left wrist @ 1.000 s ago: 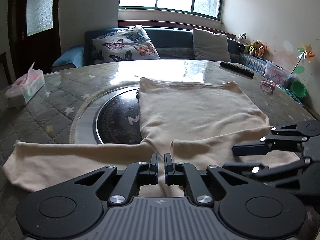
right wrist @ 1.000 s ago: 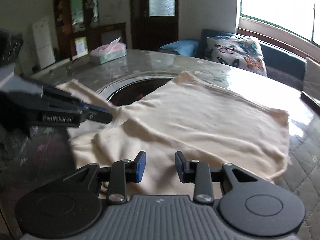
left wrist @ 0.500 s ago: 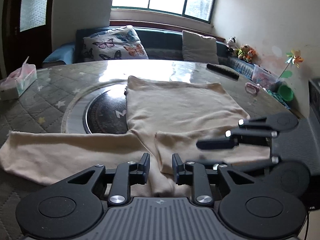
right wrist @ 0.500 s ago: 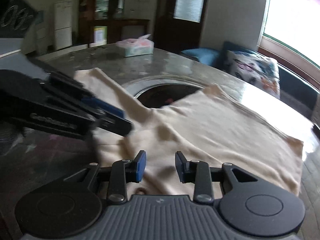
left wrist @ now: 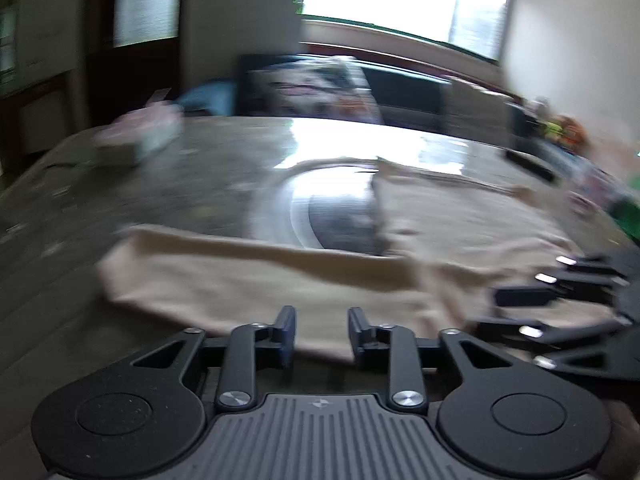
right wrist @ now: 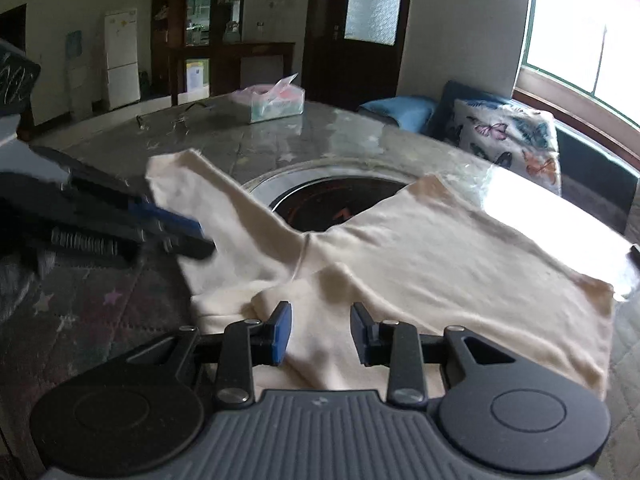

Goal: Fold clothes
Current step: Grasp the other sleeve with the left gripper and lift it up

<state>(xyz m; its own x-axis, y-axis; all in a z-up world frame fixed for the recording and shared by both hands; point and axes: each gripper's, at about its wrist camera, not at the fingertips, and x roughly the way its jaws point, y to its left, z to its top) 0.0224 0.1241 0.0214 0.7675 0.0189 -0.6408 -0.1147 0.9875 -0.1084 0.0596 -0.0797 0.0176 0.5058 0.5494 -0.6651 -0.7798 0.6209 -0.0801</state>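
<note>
A cream long-sleeved top (right wrist: 432,256) lies flat on the round table (right wrist: 120,312). One sleeve is folded in over the body near the front edge (right wrist: 320,292). The other sleeve (left wrist: 224,276) stretches out to the left. My left gripper (left wrist: 321,334) is open and empty, just above the near edge of that sleeve; this view is blurred. It also shows in the right wrist view (right wrist: 176,236) beside the sleeve. My right gripper (right wrist: 320,332) is open and empty over the folded sleeve. It shows at the right of the left wrist view (left wrist: 516,312).
A dark round hotplate (right wrist: 332,204) sits in the table's middle, partly under the top. A tissue box (right wrist: 276,102) stands at the table's far side. A sofa with a butterfly cushion (right wrist: 508,140) runs behind the table under the window. A remote (left wrist: 528,166) lies at the far right.
My left gripper has opened wider and swung left toward the outstretched sleeve. My right gripper has stayed open over the folded sleeve and shifted a little.
</note>
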